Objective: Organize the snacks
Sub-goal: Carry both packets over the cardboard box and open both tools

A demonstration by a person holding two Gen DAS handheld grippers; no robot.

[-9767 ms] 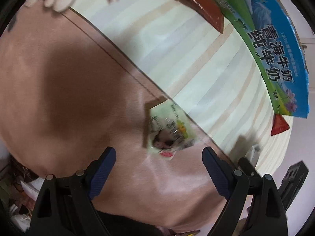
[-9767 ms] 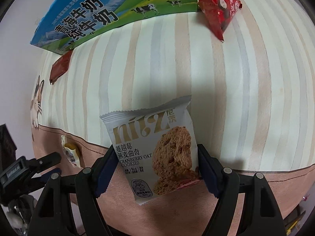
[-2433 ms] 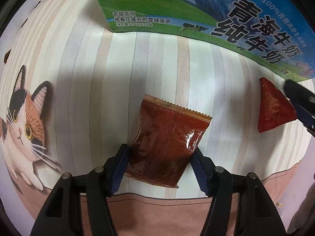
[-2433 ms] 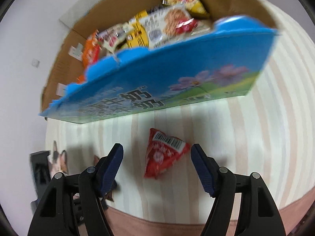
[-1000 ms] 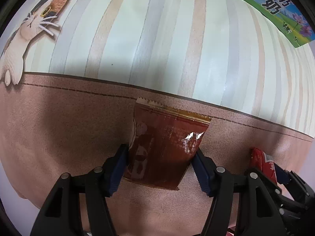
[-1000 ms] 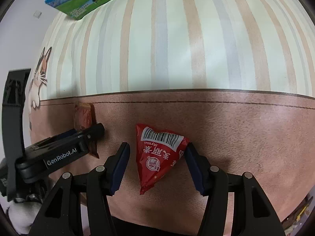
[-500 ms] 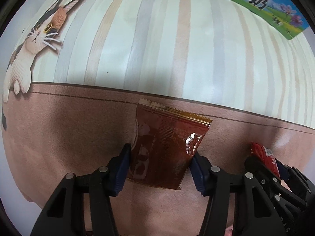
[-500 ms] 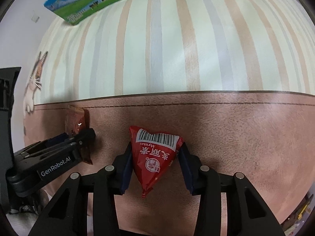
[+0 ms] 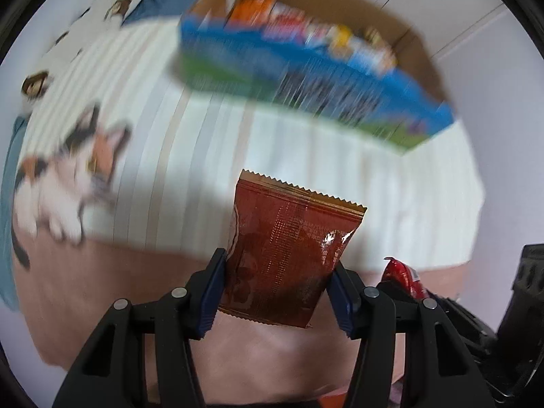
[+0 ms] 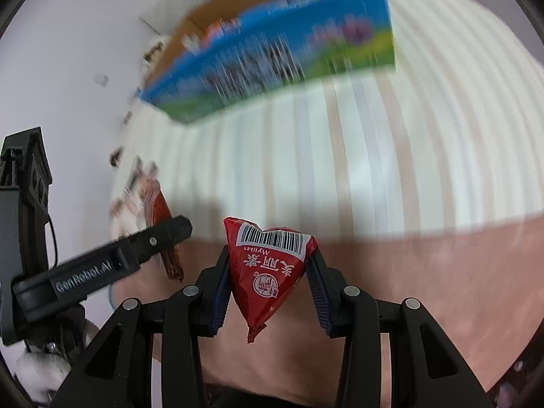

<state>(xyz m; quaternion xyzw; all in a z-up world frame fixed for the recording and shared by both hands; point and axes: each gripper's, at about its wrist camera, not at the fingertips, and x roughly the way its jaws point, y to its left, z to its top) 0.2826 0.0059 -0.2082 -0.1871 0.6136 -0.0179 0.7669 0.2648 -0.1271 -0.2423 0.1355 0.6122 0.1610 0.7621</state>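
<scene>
My left gripper [image 9: 277, 294] is shut on a dark brown snack packet [image 9: 289, 258], held up off the bed. In the right wrist view my right gripper [image 10: 270, 292] is shut on a red triangular snack pouch [image 10: 268, 268] with a barcode on top. The left gripper [image 10: 112, 265] shows at the left of that view with the brown packet [image 10: 166, 234] edge-on. The red pouch [image 9: 404, 278] peeks in at the lower right of the left wrist view. Ahead stands the open blue-and-green milk carton box [image 9: 306, 78], blurred, with several snack packs inside.
The bed has a striped cream sheet [image 9: 190, 156] with a cat print [image 9: 68, 176] at the left and a pink-brown band [image 10: 442, 278] along the near edge. A white wall [image 10: 68, 51] stands left of the box. A black device [image 9: 527, 292] sits at the right edge.
Both grippers closed on their snacks and lifted them off the pink-brown band. The views tilted up, so the box with its snacks came into sight.
</scene>
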